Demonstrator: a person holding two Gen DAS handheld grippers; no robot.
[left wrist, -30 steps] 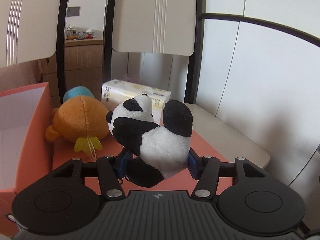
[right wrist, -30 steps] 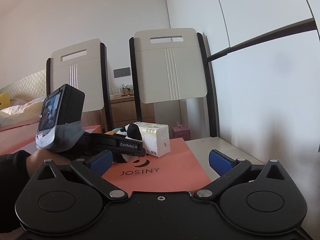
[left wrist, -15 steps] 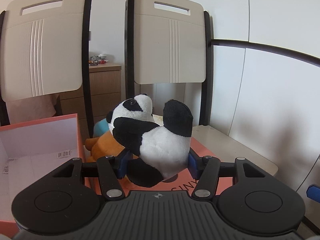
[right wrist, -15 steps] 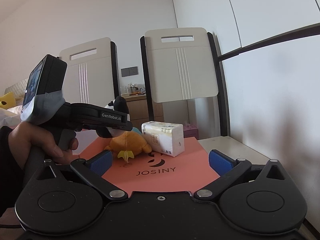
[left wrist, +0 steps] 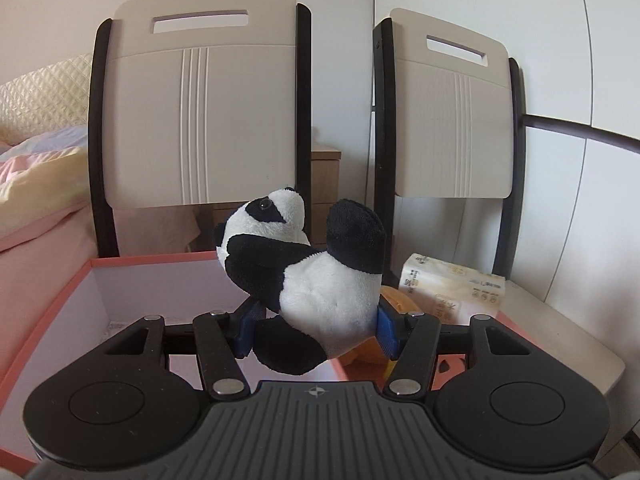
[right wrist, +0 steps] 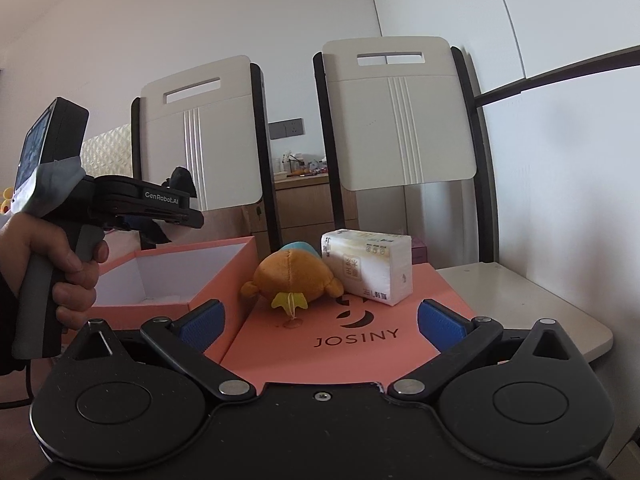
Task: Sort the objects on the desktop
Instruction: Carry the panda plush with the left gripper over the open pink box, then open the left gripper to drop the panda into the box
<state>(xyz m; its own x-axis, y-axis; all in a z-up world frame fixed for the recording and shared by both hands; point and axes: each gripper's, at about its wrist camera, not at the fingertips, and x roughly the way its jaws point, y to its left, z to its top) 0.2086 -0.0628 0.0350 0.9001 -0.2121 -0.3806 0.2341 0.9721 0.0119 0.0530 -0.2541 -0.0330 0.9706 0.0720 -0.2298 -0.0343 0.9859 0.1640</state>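
A black-and-white panda plush [left wrist: 320,280] hangs between the blue pads of my left gripper [left wrist: 316,328], which is shut on its belly. It is held above the near right corner of an open pink box [left wrist: 60,312] with a white inside. In the right wrist view the left gripper [right wrist: 160,220] is up over that box [right wrist: 224,264], and only a dark bit of the panda [right wrist: 182,180] shows. An orange plush [right wrist: 294,276] and a tissue pack [right wrist: 368,268] lie on the pink lid [right wrist: 440,304]. My right gripper [right wrist: 320,320] is open and holds nothing, low over the lid's near edge.
Two white chair backs [right wrist: 400,112] [right wrist: 200,140] stand behind the table. The white tabletop [right wrist: 540,308] runs out to the right by the wall. A hand [right wrist: 68,264] grips the left gripper's handle. A bed [left wrist: 36,168] lies at the far left.
The left gripper has lifted and swung left with the panda, from over the lid to above the open box. The right gripper has stayed open and turned slightly left.
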